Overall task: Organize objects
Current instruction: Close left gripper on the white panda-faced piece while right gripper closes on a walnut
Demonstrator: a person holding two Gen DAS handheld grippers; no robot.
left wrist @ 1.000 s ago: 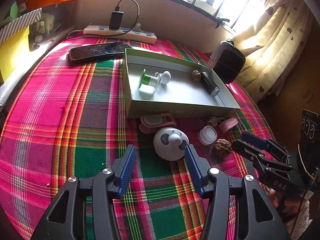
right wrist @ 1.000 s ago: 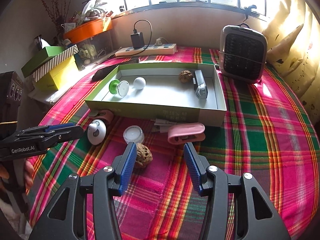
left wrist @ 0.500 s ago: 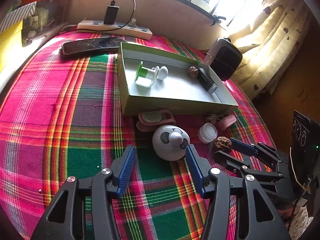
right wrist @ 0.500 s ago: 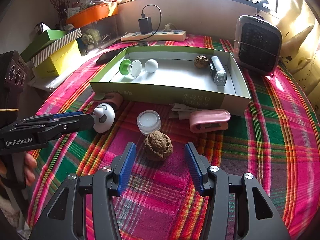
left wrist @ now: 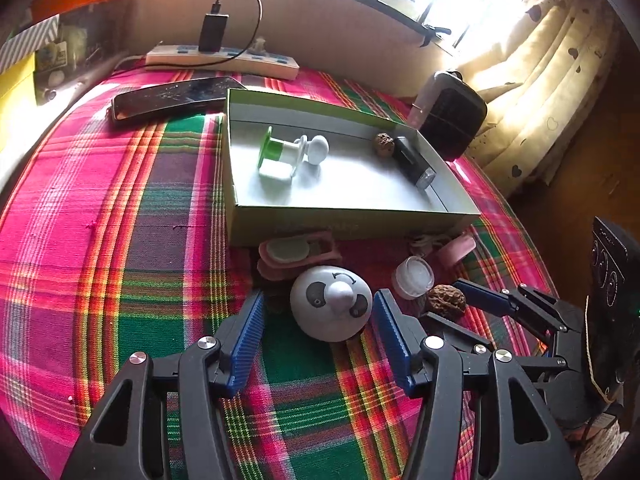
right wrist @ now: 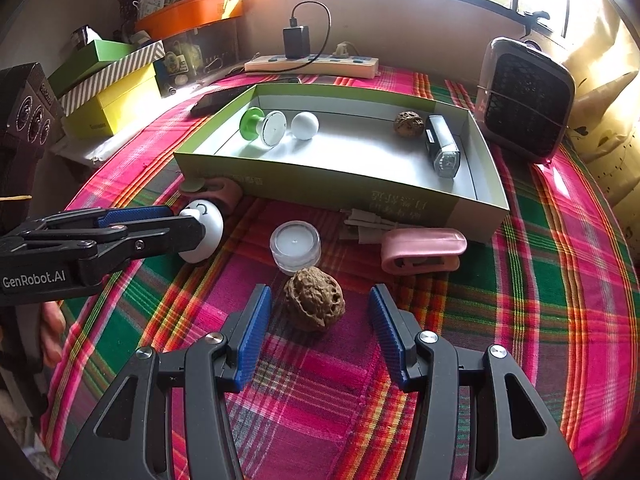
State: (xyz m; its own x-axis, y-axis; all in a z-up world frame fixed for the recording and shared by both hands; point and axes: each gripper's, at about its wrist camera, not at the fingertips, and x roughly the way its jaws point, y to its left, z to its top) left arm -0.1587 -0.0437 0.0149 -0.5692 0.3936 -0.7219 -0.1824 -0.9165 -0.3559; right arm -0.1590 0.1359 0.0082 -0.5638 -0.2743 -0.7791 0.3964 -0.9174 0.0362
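A white panda-faced dome point(left wrist: 331, 308) sits on the plaid cloth between the open fingers of my left gripper point(left wrist: 318, 326), untouched. A brown walnut point(right wrist: 314, 303) lies between the open fingers of my right gripper point(right wrist: 316, 320), with gaps on both sides. The green shallow box point(right wrist: 336, 182) behind holds a green-and-white spool point(right wrist: 262, 125), a white ball point(right wrist: 305, 125), a second walnut point(right wrist: 408, 123) and a black-and-silver device point(right wrist: 442, 151). A small clear jar point(right wrist: 295, 246) and a pink clip point(right wrist: 424, 250) lie in front of the box.
Another pink case point(left wrist: 298, 254) lies against the box front. A black phone point(left wrist: 172, 98) and a white power strip point(left wrist: 222, 62) lie at the back. A dark heater point(right wrist: 528, 98) stands at the right. Coloured boxes point(right wrist: 108, 92) are stacked at the left.
Both grippers moved forward: the panda dome now sits between the left fingers and the walnut between the right fingers. Both stay open.
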